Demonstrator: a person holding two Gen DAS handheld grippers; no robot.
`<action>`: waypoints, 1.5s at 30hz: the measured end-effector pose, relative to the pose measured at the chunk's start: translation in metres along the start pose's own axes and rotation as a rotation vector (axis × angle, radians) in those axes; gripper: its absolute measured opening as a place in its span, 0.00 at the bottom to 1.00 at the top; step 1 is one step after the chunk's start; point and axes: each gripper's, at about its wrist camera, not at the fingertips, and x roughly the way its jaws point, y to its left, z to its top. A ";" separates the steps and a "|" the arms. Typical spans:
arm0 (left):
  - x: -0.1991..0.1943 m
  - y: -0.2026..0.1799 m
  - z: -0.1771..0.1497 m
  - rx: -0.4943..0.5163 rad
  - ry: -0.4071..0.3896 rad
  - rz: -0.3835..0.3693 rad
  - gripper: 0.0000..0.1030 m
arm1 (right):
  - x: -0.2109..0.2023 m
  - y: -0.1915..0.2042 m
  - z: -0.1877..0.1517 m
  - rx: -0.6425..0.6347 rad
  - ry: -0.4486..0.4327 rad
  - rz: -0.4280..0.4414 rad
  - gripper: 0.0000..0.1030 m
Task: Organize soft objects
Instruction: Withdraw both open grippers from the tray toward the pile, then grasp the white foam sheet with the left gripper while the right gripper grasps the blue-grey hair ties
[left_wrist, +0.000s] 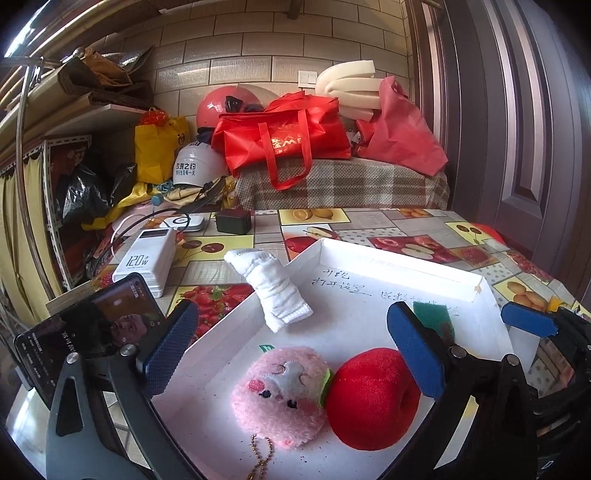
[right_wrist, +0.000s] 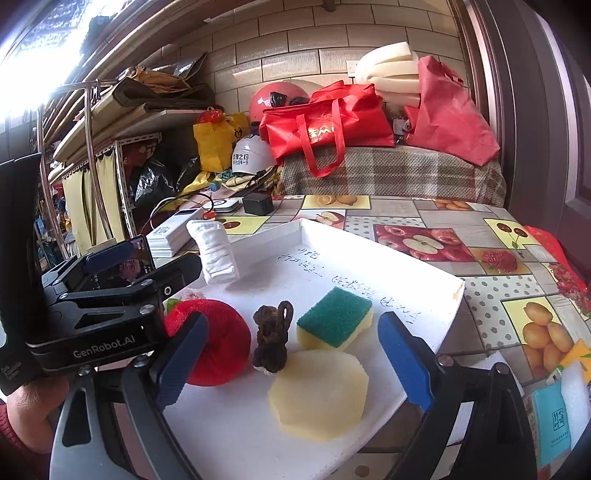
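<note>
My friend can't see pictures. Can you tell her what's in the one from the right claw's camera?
A white tray on a fruit-patterned table holds soft things: a red plush apple, a brown knotted rope toy, a green and yellow sponge, a pale yellow foam piece and a rolled white cloth. The open right claw hovers over them, holding nothing.

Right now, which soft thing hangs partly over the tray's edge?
The rolled white cloth; it straddles the white tray's rim, while the others lie wholly inside.

Table (right_wrist: 424, 216), fruit-print cloth: white tray (right_wrist: 406, 267), power bank (left_wrist: 146, 260), black charger (right_wrist: 258, 204), white puck (left_wrist: 183, 222), phone (left_wrist: 88, 332) at left edge.
</note>
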 end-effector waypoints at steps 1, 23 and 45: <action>-0.001 0.001 0.000 -0.005 -0.006 0.005 1.00 | 0.000 -0.002 0.000 0.010 -0.003 0.000 1.00; -0.031 0.000 -0.007 -0.026 -0.100 0.062 1.00 | -0.024 -0.008 -0.004 0.057 -0.121 -0.014 1.00; -0.078 -0.073 -0.028 0.104 -0.081 -0.118 1.00 | -0.123 -0.079 -0.047 0.044 -0.114 -0.069 1.00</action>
